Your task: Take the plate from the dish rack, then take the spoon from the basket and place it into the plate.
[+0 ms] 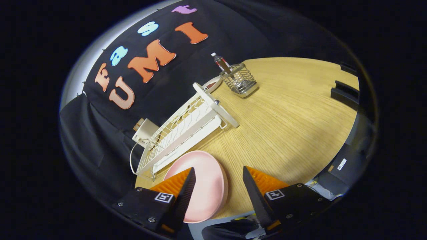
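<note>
A pink plate (205, 185) lies flat on the wooden table (283, 126), right beside the near end of the white wire dish rack (181, 133). My gripper (218, 175) is open above it, one finger over the plate's edge, the other over bare wood, and nothing is held between them. Far beyond the fingers, past the rack's other end, stands a wire basket (239, 81) with a spoon (227, 68) upright in it, handle sticking out.
A small bottle (218, 60) stands just behind the basket. A beige box (145, 131) sits behind the rack against the black cloth. Dark chair parts (345, 91) border the table's far side. Open wood stretches between rack and chairs.
</note>
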